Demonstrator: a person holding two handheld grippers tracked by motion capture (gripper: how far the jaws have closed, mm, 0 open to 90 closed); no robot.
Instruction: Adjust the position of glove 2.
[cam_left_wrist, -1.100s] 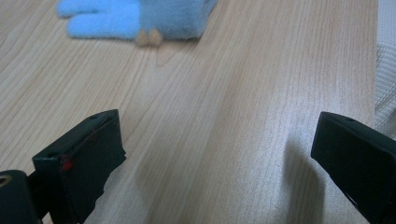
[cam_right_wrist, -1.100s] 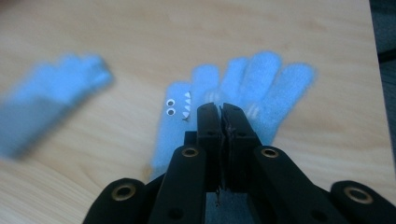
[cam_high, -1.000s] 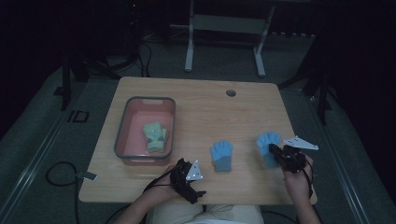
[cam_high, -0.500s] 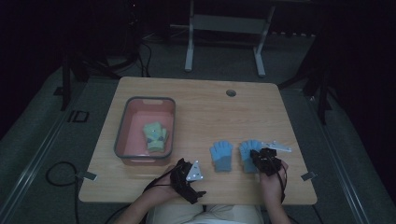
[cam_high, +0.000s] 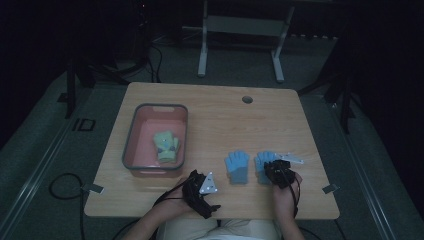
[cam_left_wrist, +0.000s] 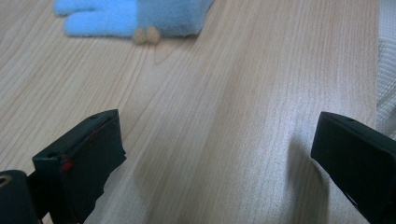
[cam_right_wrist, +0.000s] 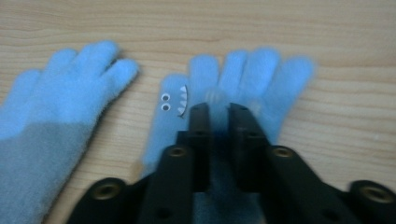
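From the high view we see a pair of blue gloves on the wooden table (cam_high: 210, 105): the left blue glove (cam_high: 237, 167) lies flat, and the right blue glove (cam_high: 264, 161) sits just beside it under the right gripper (cam_high: 276, 170). The left gripper (cam_high: 202, 192) rests near the table's front edge, close to the pink bin (cam_high: 131, 145) that holds a green glove (cam_high: 166, 146).

In the left gripper view its jaws stand wide apart over bare wood, nothing between them.

In the right gripper view the jaws are narrow and have just been opening; the shark-faced glove (cam_right_wrist: 252, 79) lies beneath and between them. We judge it light, soft and floppy fleece, best pinched at the cuff or mid-palm.
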